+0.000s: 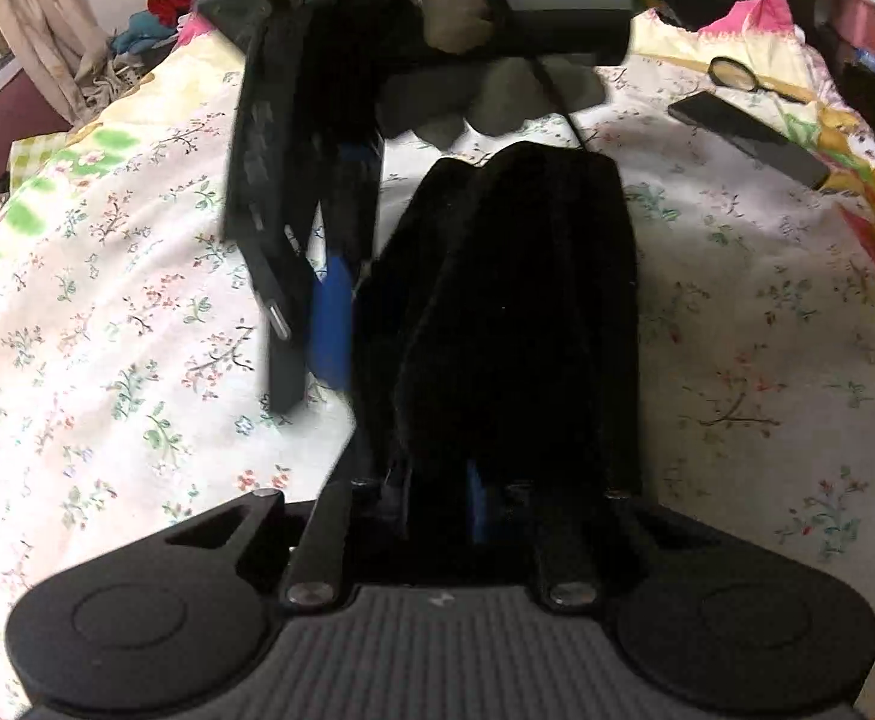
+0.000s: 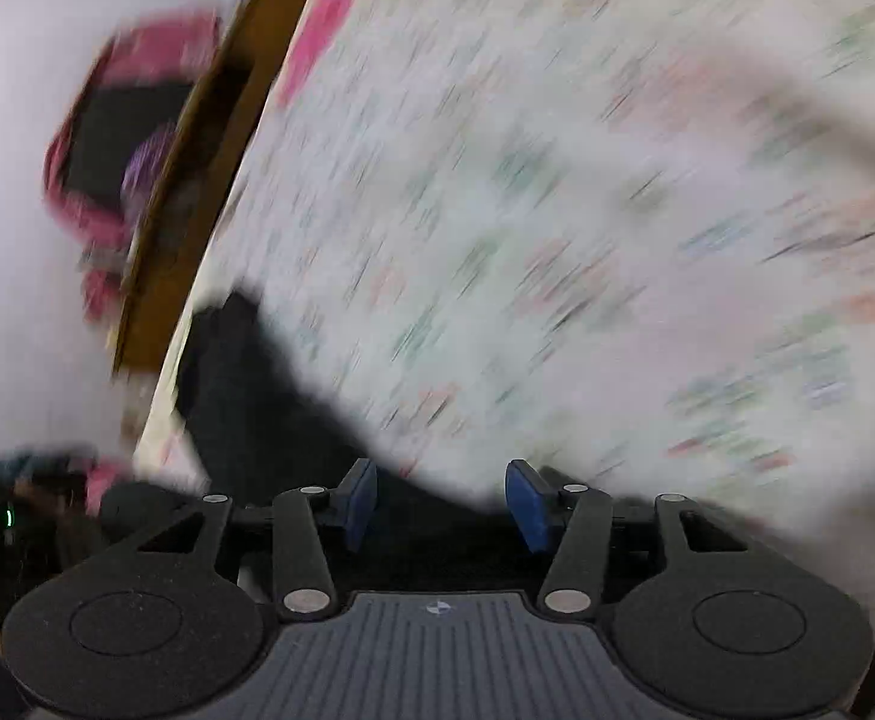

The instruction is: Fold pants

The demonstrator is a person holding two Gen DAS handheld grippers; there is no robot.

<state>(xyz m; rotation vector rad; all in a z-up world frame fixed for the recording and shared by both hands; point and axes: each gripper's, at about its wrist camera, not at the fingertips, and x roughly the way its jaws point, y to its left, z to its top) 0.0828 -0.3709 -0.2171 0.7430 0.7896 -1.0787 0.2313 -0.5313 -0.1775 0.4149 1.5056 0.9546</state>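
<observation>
Black and bunched, the pants [image 1: 515, 300] hang in thick soft folds right in front of the left wrist camera, over the floral bedsheet [image 1: 137, 312]. The left gripper [image 1: 485, 504] points steeply down and its jaws are clenched on that dark fabric, a sliver of blue pad just peeking through the cloth. Beside it, the right gripper [image 1: 311, 300] reaches in from above, held by a gloved hand [image 1: 467, 18], one blue pad showing, close to the pants but not gripping them in this view. On the sheet farther back lie a magnifying glass [image 1: 737, 73] and a dark flat phone [image 1: 749, 141]. Over to the right wrist view, heavily blurred: blue pads [image 2: 527, 504] stand apart, released, with dark cloth [image 2: 269, 408] lying low between and behind them on the smeared floral print.
</observation>
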